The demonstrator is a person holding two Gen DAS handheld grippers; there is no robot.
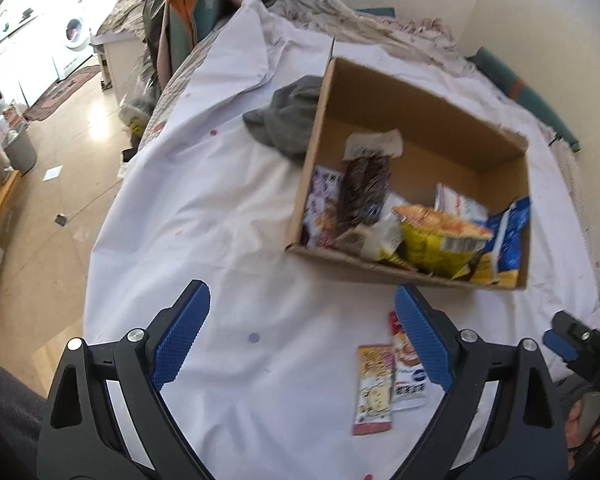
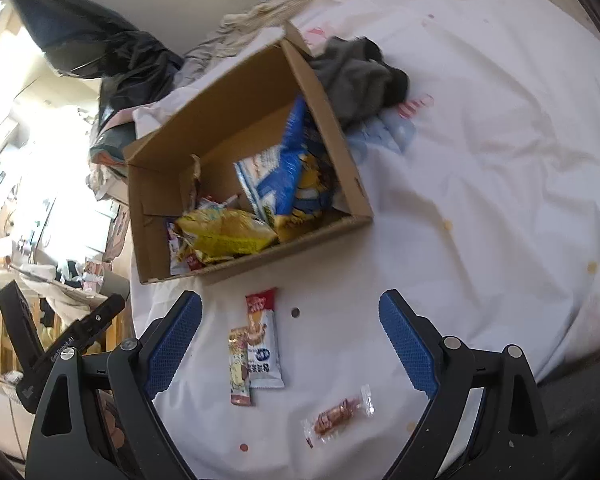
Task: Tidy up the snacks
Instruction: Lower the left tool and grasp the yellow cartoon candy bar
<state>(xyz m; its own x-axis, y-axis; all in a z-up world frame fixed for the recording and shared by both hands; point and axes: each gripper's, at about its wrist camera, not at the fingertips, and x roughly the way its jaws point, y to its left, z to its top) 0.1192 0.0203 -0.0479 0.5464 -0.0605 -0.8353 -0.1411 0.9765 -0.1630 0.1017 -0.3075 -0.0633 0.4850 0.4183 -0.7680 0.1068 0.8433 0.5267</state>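
Both my tools, left (image 1: 302, 334) and right (image 2: 290, 342), gape empty; best approach the clear-wrapped sweet (image 2: 339, 416), probably candy, squarely.

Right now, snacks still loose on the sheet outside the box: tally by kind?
Flat bar packets: 2, pink-yellow packet and red-white packet, overlapping side by side.
Clear-wrapped candy: 1, twist-wrapped candy, seen only in the right wrist view.
Total: 3 outside the cardboard box.
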